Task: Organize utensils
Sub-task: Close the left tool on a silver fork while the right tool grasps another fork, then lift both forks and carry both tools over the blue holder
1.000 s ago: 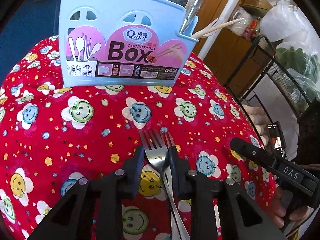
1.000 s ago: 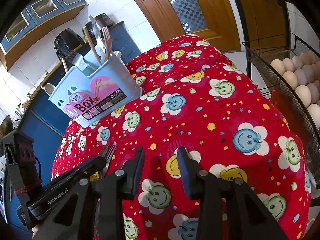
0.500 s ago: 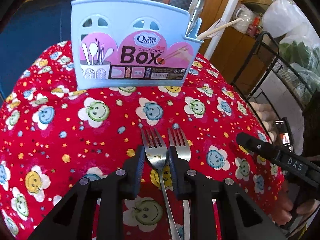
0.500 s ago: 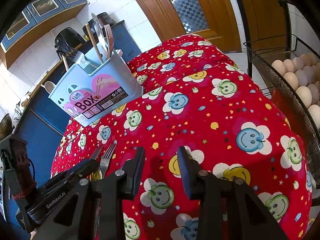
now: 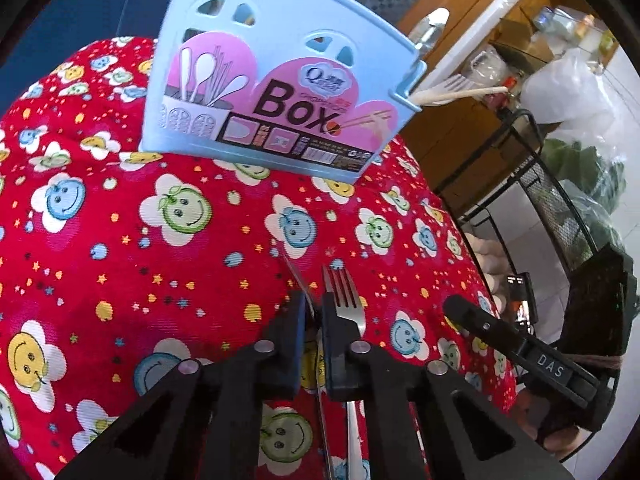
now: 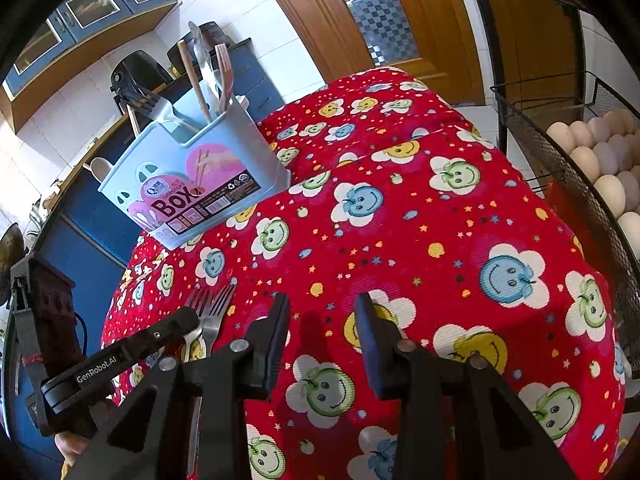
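Observation:
A light-blue chopsticks box (image 5: 276, 96) stands at the far side of the red smiley-flower tablecloth (image 5: 160, 280), with chopsticks, a fork and spoons sticking out of it (image 6: 208, 76). My left gripper (image 5: 314, 304) is closing on a steel fork (image 5: 298, 280); its pads press the fork's neck and the fork stands on edge. A second fork (image 5: 346, 304) lies flat on the cloth just right of it. The right wrist view shows both forks (image 6: 218, 308) beside the left gripper's finger (image 6: 172, 328). My right gripper (image 6: 322, 312) hovers open over bare cloth, nothing between its jaws.
A black wire basket (image 6: 520, 120) with several eggs (image 6: 608, 188) stands just off the table's right edge. Dark blue cabinets (image 6: 88, 232) are behind the box, a wooden door (image 6: 328, 20) beyond. One finger of the right gripper (image 5: 500, 336) reaches in right of the forks.
The left jaws have closed onto the fork and it has turned on edge. The left view has rolled and come closer to the box. The right gripper has stayed put.

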Action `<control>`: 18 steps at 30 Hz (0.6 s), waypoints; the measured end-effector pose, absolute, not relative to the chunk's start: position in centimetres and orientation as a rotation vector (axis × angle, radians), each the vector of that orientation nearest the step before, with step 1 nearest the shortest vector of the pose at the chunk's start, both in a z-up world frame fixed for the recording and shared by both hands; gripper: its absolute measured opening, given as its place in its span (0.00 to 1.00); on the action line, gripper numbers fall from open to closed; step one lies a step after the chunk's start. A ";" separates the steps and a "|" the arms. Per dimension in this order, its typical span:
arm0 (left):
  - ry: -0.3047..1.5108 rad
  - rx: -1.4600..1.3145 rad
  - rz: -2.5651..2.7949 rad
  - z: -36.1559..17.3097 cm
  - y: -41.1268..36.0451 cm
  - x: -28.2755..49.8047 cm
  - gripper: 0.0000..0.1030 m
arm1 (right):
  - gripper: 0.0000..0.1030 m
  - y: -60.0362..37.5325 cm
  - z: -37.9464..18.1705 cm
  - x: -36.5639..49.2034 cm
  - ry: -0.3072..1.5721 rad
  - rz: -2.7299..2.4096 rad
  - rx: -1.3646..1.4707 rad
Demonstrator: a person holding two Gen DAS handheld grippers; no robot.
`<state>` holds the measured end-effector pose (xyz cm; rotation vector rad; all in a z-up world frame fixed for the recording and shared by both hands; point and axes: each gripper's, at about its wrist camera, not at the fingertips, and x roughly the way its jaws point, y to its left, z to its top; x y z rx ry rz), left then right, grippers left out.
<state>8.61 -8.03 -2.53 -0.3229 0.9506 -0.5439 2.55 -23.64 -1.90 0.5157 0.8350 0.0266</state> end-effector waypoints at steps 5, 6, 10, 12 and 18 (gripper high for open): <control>0.896 -0.296 -0.544 -1.3 -7.9 7.7 0.04 | 0.35 -23.1 -1.7 2.7 0.839 0.040 0.506; 0.885 -0.298 -0.537 -1.0 -7.7 7.6 0.04 | 0.35 -22.9 -1.6 2.8 0.841 0.047 0.502; 0.858 -0.331 -0.506 -0.2 -6.0 7.5 0.04 | 0.35 -21.8 -1.4 3.0 0.851 0.091 0.497; 0.847 -0.347 -0.473 0.0 -4.8 7.4 0.04 | 0.35 -21.2 -1.4 3.3 0.861 0.123 0.501; 0.822 -0.340 -0.375 0.0 -2.0 7.4 0.04 | 0.35 -19.0 -1.8 4.3 0.907 0.199 0.501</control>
